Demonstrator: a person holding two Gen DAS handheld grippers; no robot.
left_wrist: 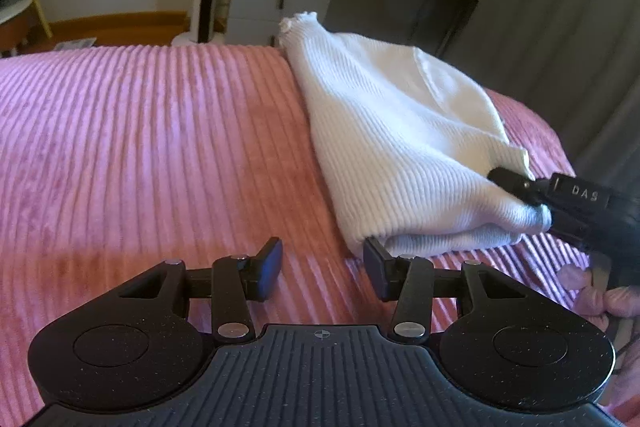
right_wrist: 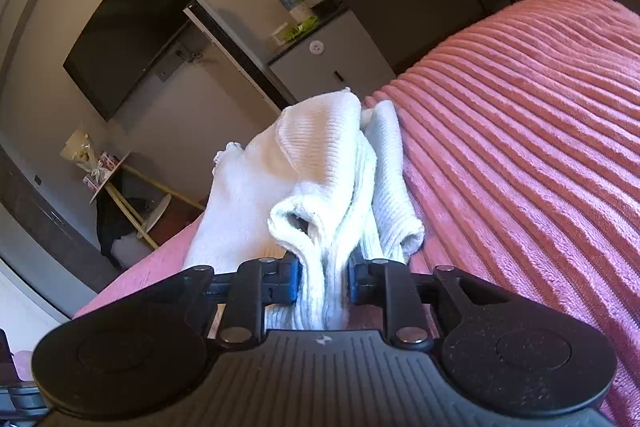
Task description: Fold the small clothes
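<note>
Now we see the white ribbed knit garment [left_wrist: 400, 147] lying folded on the pink corduroy bedspread [left_wrist: 160, 147], toward its right side. Our right gripper [right_wrist: 322, 283] pinches the garment's near bunched edge; our left gripper [left_wrist: 324, 267] stands open with nothing between its pads, just beside the fold.

Both my wrist views bow strongly at the edges, bending the wall lines and rounding the pink ribbed bedspread [left_wrist: 140, 131]. Soft daylight falls across the bedspread with a paler patch near my left claw [left_wrist: 322, 269], while the curtain [left_wrist: 560, 7] side of the room sits dim. The white knit garment [right_wrist: 320, 155] reads bright, nearly washed out, with mild blur on its near folds; the dark screen [right_wrist: 124, 31] shows little glare.
</note>
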